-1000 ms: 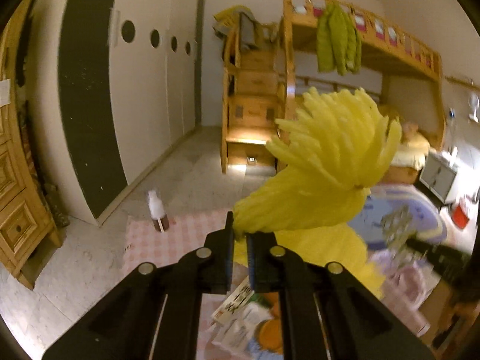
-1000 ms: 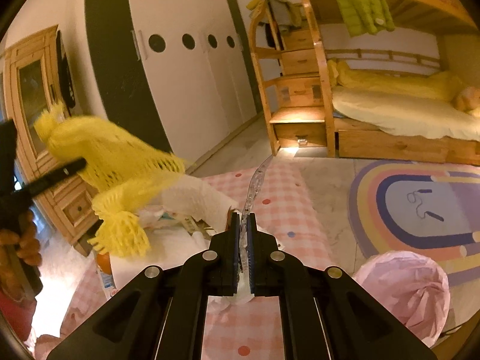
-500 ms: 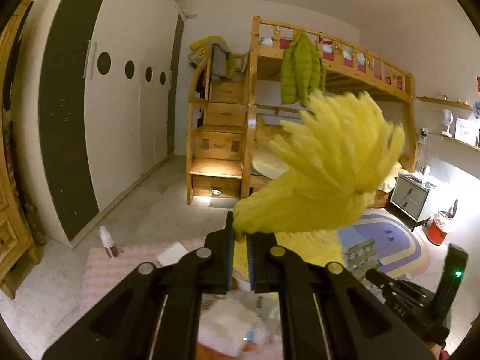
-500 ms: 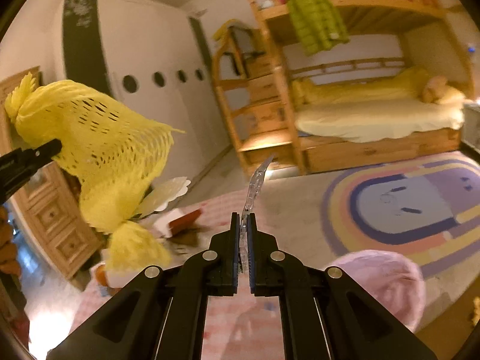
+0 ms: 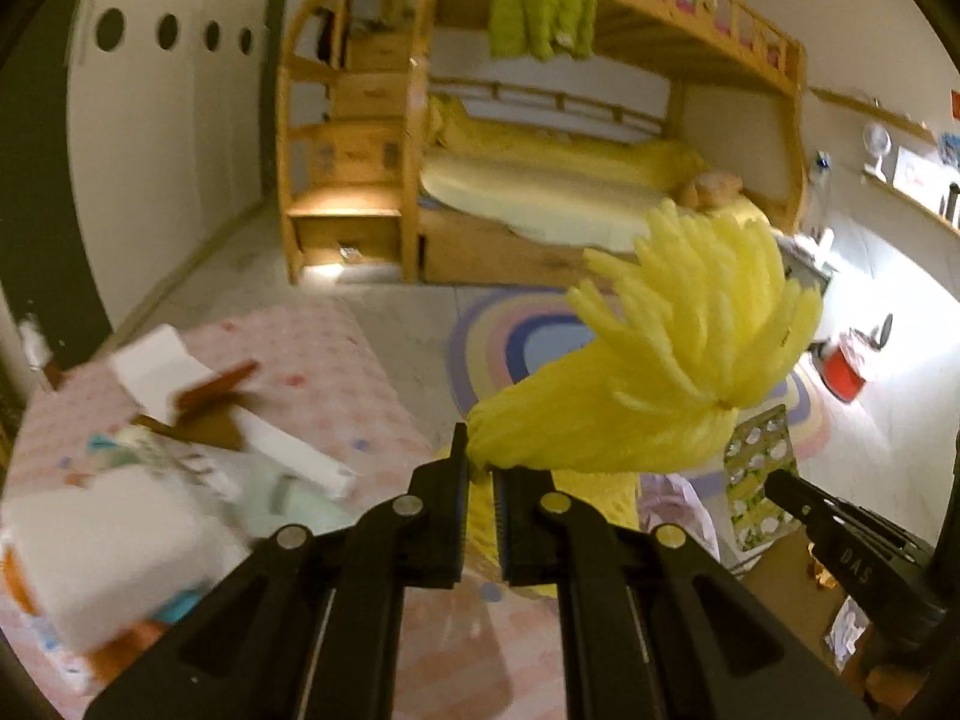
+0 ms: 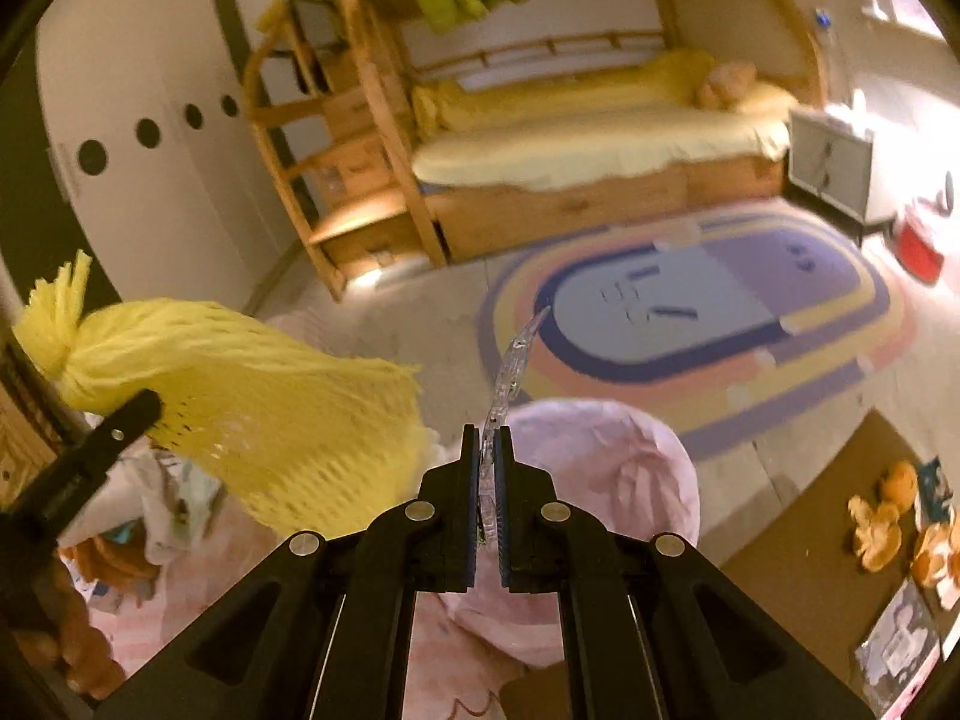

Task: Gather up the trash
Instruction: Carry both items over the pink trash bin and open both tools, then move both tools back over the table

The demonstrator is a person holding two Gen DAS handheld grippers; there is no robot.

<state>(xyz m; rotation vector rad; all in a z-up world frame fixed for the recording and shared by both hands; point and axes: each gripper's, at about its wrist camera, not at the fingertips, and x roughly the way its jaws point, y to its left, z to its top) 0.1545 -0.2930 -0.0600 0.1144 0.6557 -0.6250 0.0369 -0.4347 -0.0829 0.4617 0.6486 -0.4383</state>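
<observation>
My left gripper (image 5: 480,468) is shut on a yellow foam net sleeve (image 5: 660,378), held in the air; the sleeve also shows in the right wrist view (image 6: 252,402), left of centre. My right gripper (image 6: 489,450) is shut on a flat clear blister pack (image 6: 510,372), seen edge-on; in the left wrist view it shows as a silvery pill sheet (image 5: 757,477) in that gripper (image 5: 774,480). A pink trash bag (image 6: 606,480) sits just below and beyond my right gripper.
A pink checked cloth (image 5: 336,360) holds a litter pile (image 5: 180,438) of paper, wrappers and a white block. Orange peels and papers (image 6: 900,528) lie on a brown mat at right. A rainbow rug (image 6: 690,312), bunk bed (image 6: 570,138) and wardrobe (image 6: 138,138) stand beyond.
Both grippers have swung rightward and tilted down, toward the pink bag. The yellow net and blister pack stay gripped; the bag now lies under the right gripper.
</observation>
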